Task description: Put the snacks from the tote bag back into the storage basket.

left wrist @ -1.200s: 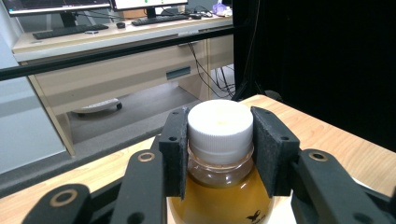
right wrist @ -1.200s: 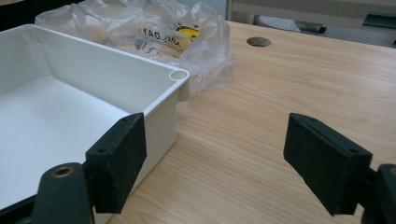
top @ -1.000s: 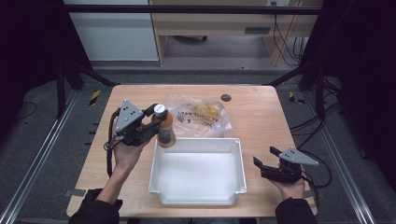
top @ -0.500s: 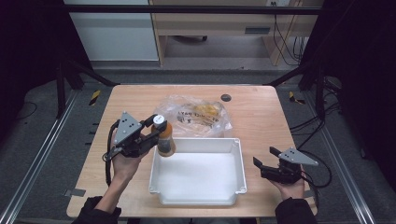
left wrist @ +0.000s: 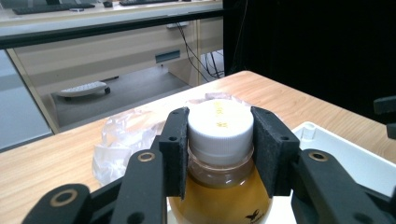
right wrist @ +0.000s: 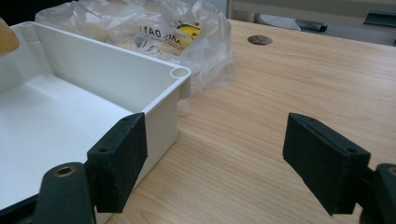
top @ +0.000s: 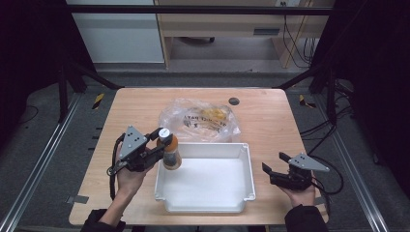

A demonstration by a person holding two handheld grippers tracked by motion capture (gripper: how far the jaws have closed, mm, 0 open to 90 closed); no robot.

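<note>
Left tongs (top: 158, 145), bottle (top: 170, 151) carried over tray (top: 244, 159)

wooden table (top: 270, 121) on grey floor (top: 58, 159), pale wooden desk (top: 232, 24) beyond, dark surroundings.

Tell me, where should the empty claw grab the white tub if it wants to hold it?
Probably the tub's right wall near the close corner. The right gripper sits open just beside it, and in the right gripper view one pad is already by that thin upright wall. Coming from the right, one jaw inside and one outside, it could pinch the rim. The bottle on the far left side wouldn't be in the way.
</note>
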